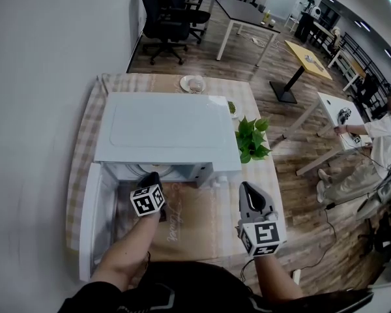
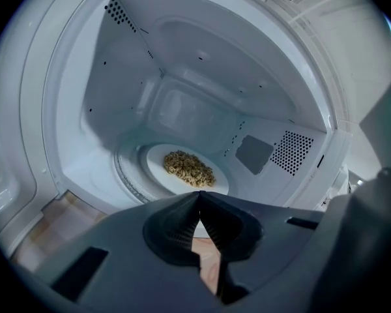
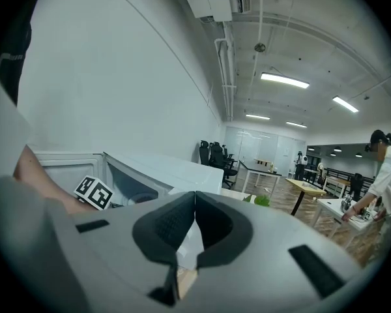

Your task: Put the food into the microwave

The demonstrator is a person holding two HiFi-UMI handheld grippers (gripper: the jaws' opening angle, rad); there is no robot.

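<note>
A white plate (image 2: 177, 182) with a heap of brown grain-like food (image 2: 189, 168) rests on the turntable inside the open white microwave (image 1: 166, 132). My left gripper (image 2: 199, 194) is shut and empty, just outside the oven's mouth and a little short of the plate; in the head view the left gripper (image 1: 151, 180) sits at the opening. To the right of the oven, over the table, my right gripper (image 1: 249, 189) is shut with nothing in it; its own view has the right gripper (image 3: 195, 193) aimed past the microwave (image 3: 159, 170).
The microwave door (image 1: 91, 219) hangs open at the left. A potted green plant (image 1: 251, 138) stands by the oven's right side and a white dish (image 1: 193, 83) lies behind it. A person (image 1: 371, 150) stands at a desk at far right.
</note>
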